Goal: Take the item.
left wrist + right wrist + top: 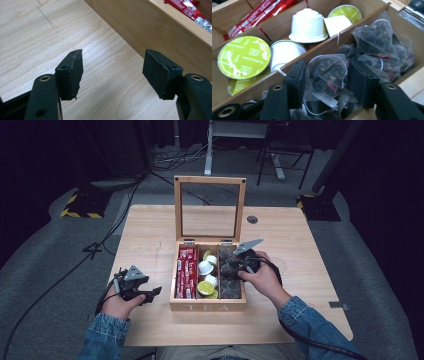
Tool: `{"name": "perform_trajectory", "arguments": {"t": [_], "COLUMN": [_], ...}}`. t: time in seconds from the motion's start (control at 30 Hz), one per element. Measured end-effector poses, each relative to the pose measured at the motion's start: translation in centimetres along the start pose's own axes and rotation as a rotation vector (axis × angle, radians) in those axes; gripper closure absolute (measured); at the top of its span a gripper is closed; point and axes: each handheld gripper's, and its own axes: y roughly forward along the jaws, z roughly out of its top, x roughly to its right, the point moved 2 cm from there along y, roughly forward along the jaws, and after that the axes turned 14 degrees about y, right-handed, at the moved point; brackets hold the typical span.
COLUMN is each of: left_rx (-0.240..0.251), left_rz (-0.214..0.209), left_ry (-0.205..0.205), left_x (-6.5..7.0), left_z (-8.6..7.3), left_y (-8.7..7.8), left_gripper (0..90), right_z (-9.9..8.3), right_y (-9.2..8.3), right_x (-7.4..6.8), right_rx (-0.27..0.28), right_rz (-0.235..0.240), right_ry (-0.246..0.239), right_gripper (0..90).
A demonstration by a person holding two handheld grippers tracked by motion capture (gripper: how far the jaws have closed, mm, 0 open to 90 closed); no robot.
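Note:
A wooden tea box stands open at the table's middle, its glass lid upright. Its right compartment holds dark pyramid tea bags. My right gripper reaches down into that compartment. In the right gripper view its two pads press on either side of one tea bag, which still lies among the others, so the right gripper is shut on it. My left gripper rests low over the table left of the box. The left gripper is open, with bare wood between its pads.
The middle compartment holds white and green-lidded coffee capsules, and the left one red sachets. The box's side wall is close ahead of the left gripper. Bare tabletop lies left of the box.

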Motion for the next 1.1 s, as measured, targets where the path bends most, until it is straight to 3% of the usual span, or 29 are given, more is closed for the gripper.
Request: {"name": "perform_trajectory", "arguments": {"t": [0.33,0.47,0.77,1.1], "left_rx": [0.002,0.003,0.009,0.006], "left_rz": [-0.002,-0.002,0.001,0.001], "left_ry": [-0.002,-0.003,-0.006,-0.008], "left_x": [-0.1,-0.1,-0.1,-0.2], "left_z": [0.0,0.0,0.0,-0.1], "left_y": [0.0,0.0,-0.1,0.0], "left_gripper": [33.3,33.2,33.3,33.2], "right_z": [0.1,0.2,0.5,1.1], "right_y": [-0.1,-0.4,-1.1,-3.1], "right_x": [0.2,0.0,-0.2,-0.5], "right_rx": [0.015,0.037,0.077,0.148], "right_rz": [-0.035,-0.052,-0.041,-0.018], "right_ry": [-0.026,-0.050,-0.046,-0.044], "right_gripper": [70.3,71.4,71.6,71.5]}}
